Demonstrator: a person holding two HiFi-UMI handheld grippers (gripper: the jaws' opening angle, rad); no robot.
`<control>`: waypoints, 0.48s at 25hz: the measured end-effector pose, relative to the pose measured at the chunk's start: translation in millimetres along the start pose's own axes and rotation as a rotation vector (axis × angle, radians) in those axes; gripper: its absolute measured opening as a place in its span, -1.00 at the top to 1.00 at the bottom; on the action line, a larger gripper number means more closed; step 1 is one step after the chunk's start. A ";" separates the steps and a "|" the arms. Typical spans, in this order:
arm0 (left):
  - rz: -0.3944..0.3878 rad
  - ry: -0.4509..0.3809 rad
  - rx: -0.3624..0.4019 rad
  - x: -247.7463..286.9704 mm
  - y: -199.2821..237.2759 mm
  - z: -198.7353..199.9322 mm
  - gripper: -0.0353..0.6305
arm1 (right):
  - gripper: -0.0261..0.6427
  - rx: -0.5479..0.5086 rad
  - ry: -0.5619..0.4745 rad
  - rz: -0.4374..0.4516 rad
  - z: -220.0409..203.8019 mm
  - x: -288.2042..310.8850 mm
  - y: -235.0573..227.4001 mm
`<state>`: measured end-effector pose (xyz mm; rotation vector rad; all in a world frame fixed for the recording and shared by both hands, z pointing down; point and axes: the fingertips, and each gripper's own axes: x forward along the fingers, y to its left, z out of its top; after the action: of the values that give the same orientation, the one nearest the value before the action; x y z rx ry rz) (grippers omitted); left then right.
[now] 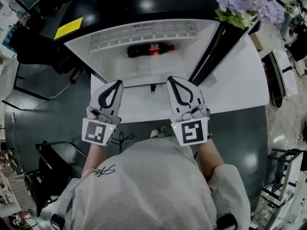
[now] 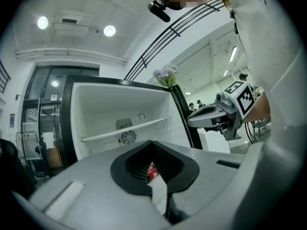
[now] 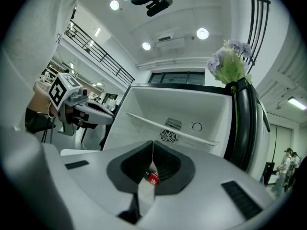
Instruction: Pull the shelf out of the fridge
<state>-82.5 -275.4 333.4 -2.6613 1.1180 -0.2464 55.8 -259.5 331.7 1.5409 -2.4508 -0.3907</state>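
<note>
Here the fridge stands open straight ahead of both pairs of fingers, and its door is swung out beyond the right fingers. The shelf is inside, ahead of the fingertips and well apart from them, and it crosses the white cavity from wall to wall.

It looks thin, flat and stiff, so I judge it light. It is probably smooth at the front edge, so it could slip. The best hold seems to be that front edge, one gripper toward each end, so that it slides out straight and does not jam.

The left gripper and the right gripper both have their fingers closed on nothing.

Purple flowers stand to the right of the right fingers. A cola bottle lies across ahead of the fingers. It seems lower than the shelf, but I cannot tell for sure. If it rests on the shelf, it may roll.
</note>
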 end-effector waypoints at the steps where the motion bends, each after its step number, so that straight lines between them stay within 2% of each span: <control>1: 0.006 0.001 0.007 2.9 1.8 1.6 0.88 | 0.89 -0.004 -0.004 0.004 1.8 2.8 -2.0; 7: 0.048 -0.010 0.033 12.3 9.9 17.0 0.88 | 0.89 -0.042 -0.030 0.054 15.2 17.5 -8.1; 12: 0.043 0.013 0.072 24.2 8.3 19.9 0.88 | 0.89 -0.091 -0.023 0.101 19.7 28.9 -8.8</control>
<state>-66.4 -295.3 313.4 -2.5739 1.1464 -0.2903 44.5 -287.1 311.5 1.3778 -2.4796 -0.4970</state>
